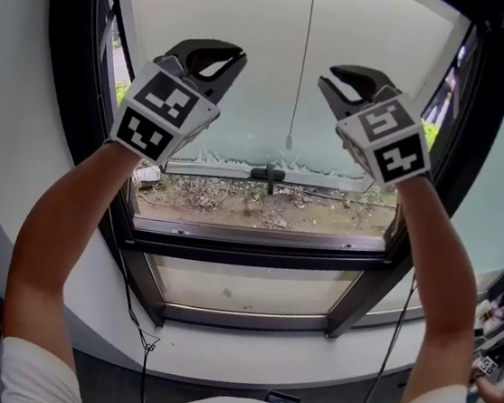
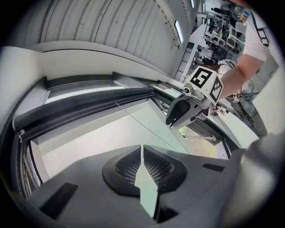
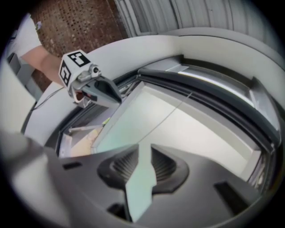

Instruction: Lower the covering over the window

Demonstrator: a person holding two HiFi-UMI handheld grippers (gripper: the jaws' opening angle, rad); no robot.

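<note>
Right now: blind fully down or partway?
Partway. The blind ends above the window frame, leaving outdoor ground visible below.

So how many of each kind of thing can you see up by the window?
Claws: 2 (left claw, right claw)
Marker cubes: 2 (left, right)
Blind: 1
Pull cord: 1
Total: 6
</note>
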